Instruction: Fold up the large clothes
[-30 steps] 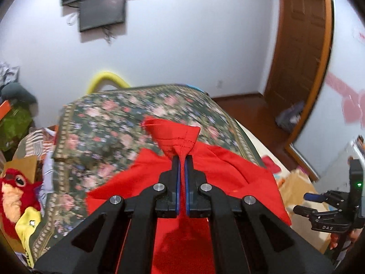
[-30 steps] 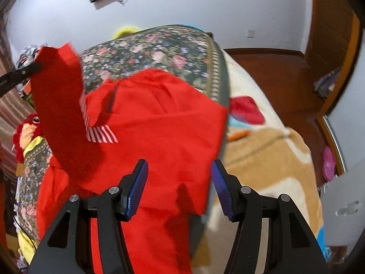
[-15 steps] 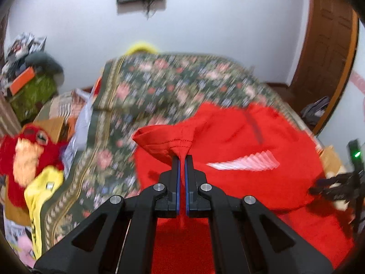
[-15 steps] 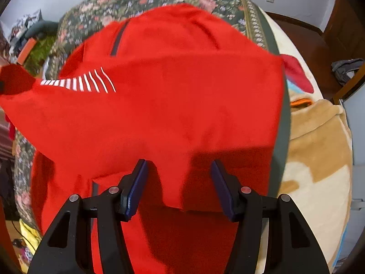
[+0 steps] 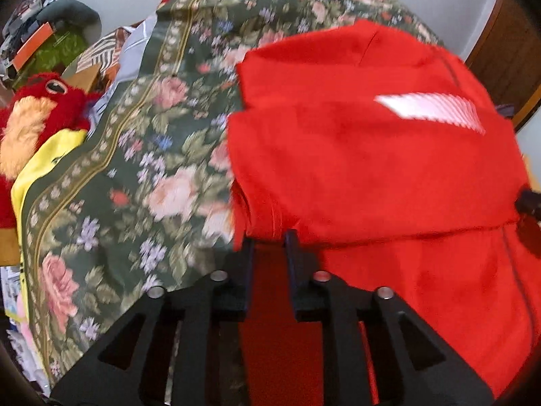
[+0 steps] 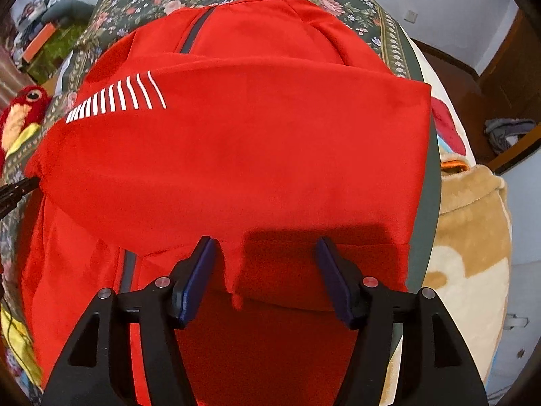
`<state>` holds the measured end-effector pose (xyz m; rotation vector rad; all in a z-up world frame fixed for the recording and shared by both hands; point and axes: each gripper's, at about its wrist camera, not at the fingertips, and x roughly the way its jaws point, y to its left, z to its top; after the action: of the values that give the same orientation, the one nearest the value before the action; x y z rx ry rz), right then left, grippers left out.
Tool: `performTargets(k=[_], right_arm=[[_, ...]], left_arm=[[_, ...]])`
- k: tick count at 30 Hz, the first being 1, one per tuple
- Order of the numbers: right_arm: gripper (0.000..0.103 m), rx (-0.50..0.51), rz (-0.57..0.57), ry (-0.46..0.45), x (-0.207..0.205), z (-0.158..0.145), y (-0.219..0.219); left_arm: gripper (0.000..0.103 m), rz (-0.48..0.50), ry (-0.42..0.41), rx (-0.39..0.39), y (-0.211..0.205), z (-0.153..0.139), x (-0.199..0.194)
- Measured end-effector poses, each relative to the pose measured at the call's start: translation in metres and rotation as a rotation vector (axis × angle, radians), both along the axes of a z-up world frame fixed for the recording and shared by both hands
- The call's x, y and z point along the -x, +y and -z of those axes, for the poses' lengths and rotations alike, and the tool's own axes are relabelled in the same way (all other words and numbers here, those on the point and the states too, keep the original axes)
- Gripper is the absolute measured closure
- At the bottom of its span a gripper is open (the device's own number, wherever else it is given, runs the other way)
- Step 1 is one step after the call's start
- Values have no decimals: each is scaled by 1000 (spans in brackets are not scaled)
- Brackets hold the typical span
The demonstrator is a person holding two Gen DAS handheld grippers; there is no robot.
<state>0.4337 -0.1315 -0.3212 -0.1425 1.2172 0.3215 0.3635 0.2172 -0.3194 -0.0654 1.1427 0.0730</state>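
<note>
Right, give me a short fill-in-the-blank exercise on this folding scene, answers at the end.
1. The folded garment on the bed is ____ in colour.
2. The stripes printed on the garment are ____.
3. The bedspread under the garment has a ____ pattern.
4. The plush toy beside the bed has a red head and a single visible ____.

Missing words: red; white; floral; eye
</note>
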Motion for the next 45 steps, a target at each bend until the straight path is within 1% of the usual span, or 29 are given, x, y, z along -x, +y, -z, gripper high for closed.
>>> performTargets(k=[2,3,6,8,11,13,17,18,20,23,27,31,33,37,39,42,45], right_arm=[[39,5,-8,4,0,0,1],[39,9,-13,8,-1,-1,2],[39,3,-30,14,-5,-6,6],[39,-9,-37,-1,-10,-15,4],[39,-14,-35,-47,-20,-32,0],[39,-42,-24,-80,-30,-46,-4],[39,-83,13,-128,-55,-67,-9],[39,-97,20,-139,-63,-72,-10],[38,-120,37,-161,-76,-80,-12],[38,-150,61,-180,-91,-86,-12],[38,-195,94,-184,-122,-85,-13],[37,-236,135,-165,-154,-73,-14],[37,-261,165,-138,-172,-63,-16],[37,-293,224,-68,-206,-36,-19],[37,-290,240,-50,-218,-26,-19],[37,-297,231,-49,-230,-16,-12],[37,-289,167,-60,-234,-10,4]], left_arm=[[74,4,21,-33,2,0,6],[72,10,26,-51,2,-2,8],[57,25,17,-77,2,-14,8],[41,42,-17,-89,-2,-32,5],[35,72,-76,-103,-11,-57,-8],[32,95,-106,-102,-19,-72,-22],[29,137,-167,-69,-41,-99,-61],[28,144,-179,-61,-46,-103,-70],[22,148,-206,-38,-54,-110,-93],[22,139,-230,-9,-63,-114,-127],[22,125,-228,21,-71,-107,-172],[22,105,-216,79,-75,-95,-205],[22,91,-209,107,-76,-86,-223],[22,57,-175,190,-74,-61,-255],[22,36,-142,252,-72,-44,-272],[22,4,-101,312,-74,-19,-290],[22,-16,-73,345,-76,-1,-300]])
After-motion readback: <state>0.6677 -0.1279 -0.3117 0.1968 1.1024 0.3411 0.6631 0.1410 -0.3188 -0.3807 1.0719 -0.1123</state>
